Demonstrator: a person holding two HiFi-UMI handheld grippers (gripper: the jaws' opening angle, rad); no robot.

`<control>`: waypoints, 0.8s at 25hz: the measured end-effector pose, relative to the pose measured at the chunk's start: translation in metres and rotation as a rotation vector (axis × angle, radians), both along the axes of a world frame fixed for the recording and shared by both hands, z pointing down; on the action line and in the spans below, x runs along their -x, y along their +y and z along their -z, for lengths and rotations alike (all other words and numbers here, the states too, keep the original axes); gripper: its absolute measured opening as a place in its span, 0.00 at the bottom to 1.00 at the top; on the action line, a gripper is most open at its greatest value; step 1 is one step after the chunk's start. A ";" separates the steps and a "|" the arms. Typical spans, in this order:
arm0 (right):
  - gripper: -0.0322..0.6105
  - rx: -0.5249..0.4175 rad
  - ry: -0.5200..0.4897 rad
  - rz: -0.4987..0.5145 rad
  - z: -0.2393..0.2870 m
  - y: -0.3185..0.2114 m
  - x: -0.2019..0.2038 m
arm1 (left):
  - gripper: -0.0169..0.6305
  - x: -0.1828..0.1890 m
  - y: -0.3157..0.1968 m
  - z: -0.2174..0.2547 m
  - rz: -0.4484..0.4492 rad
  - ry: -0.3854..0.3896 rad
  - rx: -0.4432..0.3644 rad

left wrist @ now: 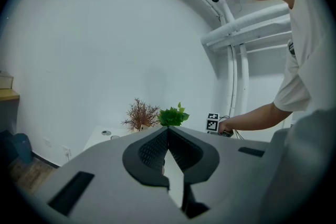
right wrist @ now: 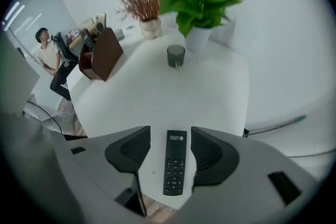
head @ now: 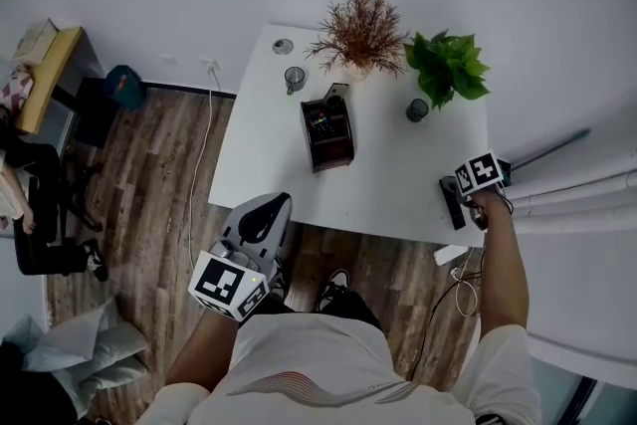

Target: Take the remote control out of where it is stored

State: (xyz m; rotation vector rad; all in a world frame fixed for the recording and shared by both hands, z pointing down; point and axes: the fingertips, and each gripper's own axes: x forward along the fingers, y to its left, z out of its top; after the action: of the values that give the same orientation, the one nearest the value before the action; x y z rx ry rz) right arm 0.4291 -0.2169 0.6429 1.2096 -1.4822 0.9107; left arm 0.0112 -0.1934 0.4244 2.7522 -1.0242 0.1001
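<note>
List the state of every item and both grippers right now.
remote control: out of the holder, lying flat, buttons up, near the edge of the table.
right gripper: open, jaws astride the remote control, not pressing it.
left gripper: shut, empty, held away from the table.
brown holder: upright, items inside.
dark cup: upright.
green plant: upright in its pot.

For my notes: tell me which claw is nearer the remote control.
Right. The right claw straddles the remote control on the table; the left claw hangs beyond the table's near edge.
</note>
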 end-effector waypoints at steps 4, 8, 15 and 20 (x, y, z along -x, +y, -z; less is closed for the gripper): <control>0.42 -0.269 -0.088 -0.033 0.065 0.004 0.041 | 0.04 0.005 0.002 0.014 -0.002 0.017 -0.026; 0.24 -0.512 -0.147 -0.019 0.116 0.017 0.093 | 0.04 0.010 0.004 0.028 -0.004 0.045 -0.048; 0.10 -0.876 -0.316 -0.004 0.184 0.036 0.183 | 0.04 0.018 0.007 0.047 -0.002 0.071 -0.088; 0.09 -1.036 -0.404 -0.009 0.217 0.046 0.234 | 0.04 0.023 0.010 0.056 -0.007 0.073 -0.105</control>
State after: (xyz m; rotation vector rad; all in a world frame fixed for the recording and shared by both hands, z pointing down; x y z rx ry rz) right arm 0.1948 -0.1705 0.4255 1.8069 -2.4155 0.3534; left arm -0.0121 -0.1838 0.3687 2.8294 -1.0291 -0.0547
